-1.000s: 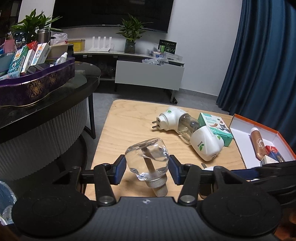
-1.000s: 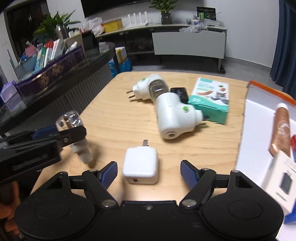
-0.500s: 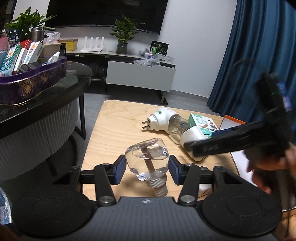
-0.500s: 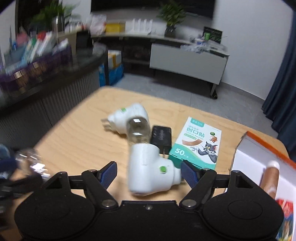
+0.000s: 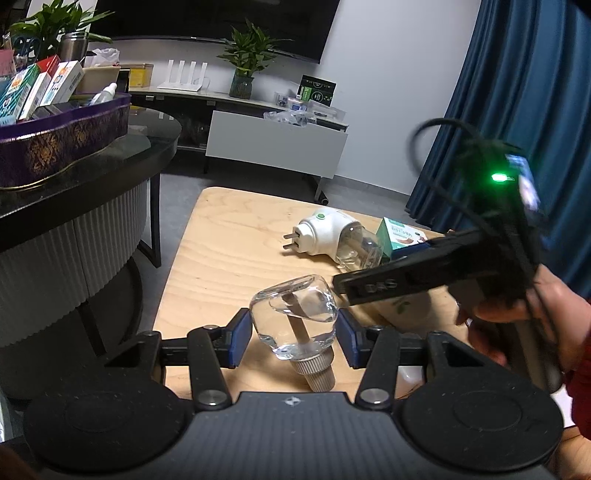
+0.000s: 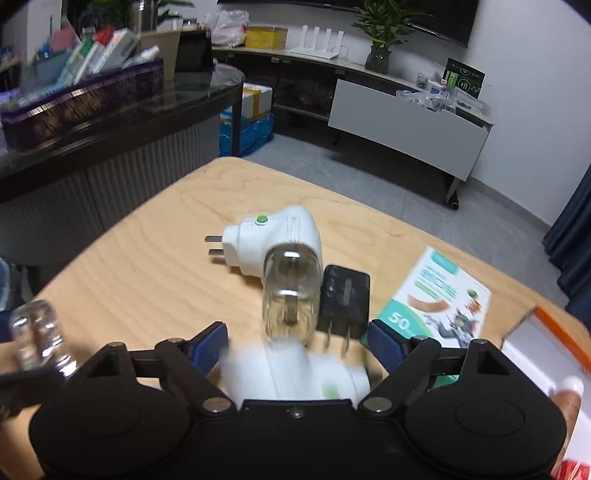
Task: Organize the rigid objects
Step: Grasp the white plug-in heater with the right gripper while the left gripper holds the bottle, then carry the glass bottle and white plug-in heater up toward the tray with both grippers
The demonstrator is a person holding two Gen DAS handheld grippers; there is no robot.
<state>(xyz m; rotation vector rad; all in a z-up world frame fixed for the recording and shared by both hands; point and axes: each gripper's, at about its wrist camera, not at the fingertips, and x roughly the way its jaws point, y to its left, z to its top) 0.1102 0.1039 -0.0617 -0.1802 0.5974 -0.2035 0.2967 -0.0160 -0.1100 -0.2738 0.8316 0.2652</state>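
Refill bottle (image 5: 294, 317) neck toward camera, left fingers (image 5: 236, 341) gripping

Plug-in vaporizer (image 6: 275, 240) lies left of charger (image 6: 345, 301) and carton (image 6: 437, 299).

We see a purple tin (image 5: 66, 144) of boxes on a dark side counter (image 5: 110, 166), potted plants (image 5: 245, 61), a white router (image 5: 181, 79) and blue curtains (image 5: 517, 92).

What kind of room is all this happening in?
Most likely a home living room: a big wall-mounted television, a low media cabinet with potted plants, and long blue curtains.
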